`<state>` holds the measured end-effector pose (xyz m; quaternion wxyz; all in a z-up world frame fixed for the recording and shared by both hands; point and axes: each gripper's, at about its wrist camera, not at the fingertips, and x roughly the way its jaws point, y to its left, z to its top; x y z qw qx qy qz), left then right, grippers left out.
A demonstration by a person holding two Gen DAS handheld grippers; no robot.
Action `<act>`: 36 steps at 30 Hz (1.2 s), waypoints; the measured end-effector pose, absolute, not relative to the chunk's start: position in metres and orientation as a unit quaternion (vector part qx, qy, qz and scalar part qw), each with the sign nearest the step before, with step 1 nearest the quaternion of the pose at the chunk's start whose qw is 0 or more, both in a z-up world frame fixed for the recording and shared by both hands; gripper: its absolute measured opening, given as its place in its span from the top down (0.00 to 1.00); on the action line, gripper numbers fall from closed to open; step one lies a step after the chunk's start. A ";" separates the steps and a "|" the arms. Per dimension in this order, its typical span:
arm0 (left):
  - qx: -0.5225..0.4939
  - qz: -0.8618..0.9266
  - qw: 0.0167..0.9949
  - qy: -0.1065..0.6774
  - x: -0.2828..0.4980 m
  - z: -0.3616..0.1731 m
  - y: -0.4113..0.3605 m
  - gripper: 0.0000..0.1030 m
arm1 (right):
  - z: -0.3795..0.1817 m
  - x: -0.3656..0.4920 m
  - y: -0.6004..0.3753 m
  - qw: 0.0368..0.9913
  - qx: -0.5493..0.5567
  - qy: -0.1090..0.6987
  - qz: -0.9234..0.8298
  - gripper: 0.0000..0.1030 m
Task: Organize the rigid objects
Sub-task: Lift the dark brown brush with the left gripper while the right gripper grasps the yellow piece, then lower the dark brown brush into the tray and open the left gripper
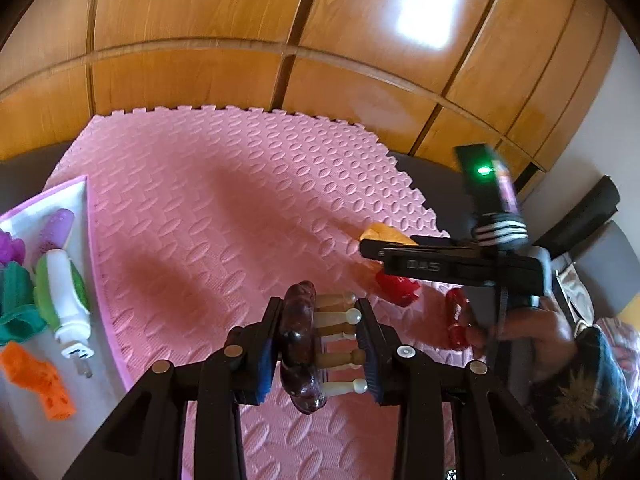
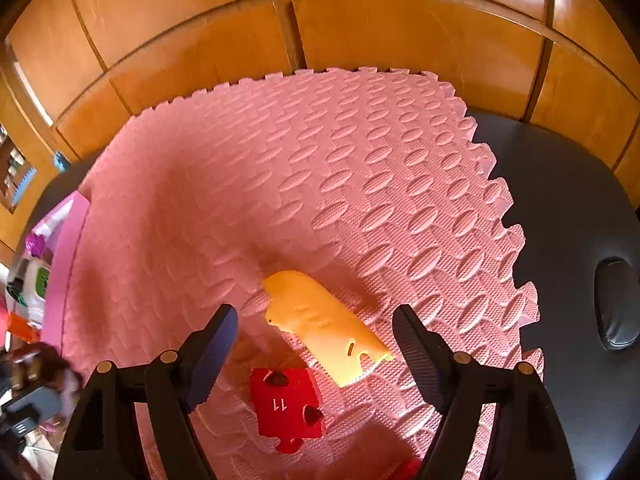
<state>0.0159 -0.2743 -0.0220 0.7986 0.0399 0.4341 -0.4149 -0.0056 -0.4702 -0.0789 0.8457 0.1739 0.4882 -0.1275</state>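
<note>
So the biggest thing here is the wooden panelled wall (image 1: 240,12) across the back, with a dark table (image 2: 568,200) in front of it. Most of the table is covered by a pink foam mat (image 1: 224,208) with puzzle-tooth edges and an oval bump pattern.

Off the mat's left edge there's a white tray with a pink rim (image 1: 76,192), and it already has stuff in it: a green and white toy (image 1: 64,296), something purple (image 1: 56,228), a teal piece (image 1: 16,300) and an orange block (image 1: 40,380).

The left gripper (image 1: 318,344) has its jaws nearly closed, clamped on a dark brown wooden hairbrush (image 1: 302,344), bristle pegs pointing to the right pad, held up off the mat.

The right gripper (image 2: 314,344) hangs over the mat's near right part with its jaws wide apart and nothing in them. Right between them on the mat lies a flat yellow plastic piece (image 2: 324,324), and just below it a red puzzle piece (image 2: 286,404) marked 11. From the left wrist view you can see the person's hand (image 1: 524,332), in a dark floral sleeve, gripping that tool's handle, with a glossy red item (image 1: 456,316) on the mat just beside it.
</note>
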 end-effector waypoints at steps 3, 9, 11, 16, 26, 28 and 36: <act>0.040 -0.421 0.802 0.422 0.009 -0.013 -0.265 0.65 | -0.080 -0.004 -0.467 0.848 0.146 0.485 -0.154 0.44; 0.031 -0.418 0.819 0.393 0.001 0.009 -0.226 0.65 | -0.082 -0.004 -0.464 0.849 0.127 0.486 -0.164 0.45; 0.017 -0.412 0.824 0.388 0.004 0.017 -0.208 0.65 | -0.082 -0.005 -0.467 0.849 0.133 0.483 -0.166 0.45; -0.022 -0.377 0.842 0.386 0.019 0.030 -0.158 0.65 | -0.083 -0.007 -0.468 0.853 0.125 0.479 -0.166 0.45; -0.054 -0.260 0.875 0.405 0.051 0.009 -0.066 0.65 | -0.080 -0.004 -0.444 0.864 0.077 0.473 -0.158 0.75; -0.060 -0.247 0.874 0.414 0.056 0.000 -0.056 0.65 | -0.080 -0.005 -0.445 0.864 0.079 0.472 -0.158 0.75; -0.042 -0.217 0.871 0.440 0.082 -0.034 -0.050 0.65 | -0.080 -0.005 -0.445 0.864 0.081 0.472 -0.156 0.75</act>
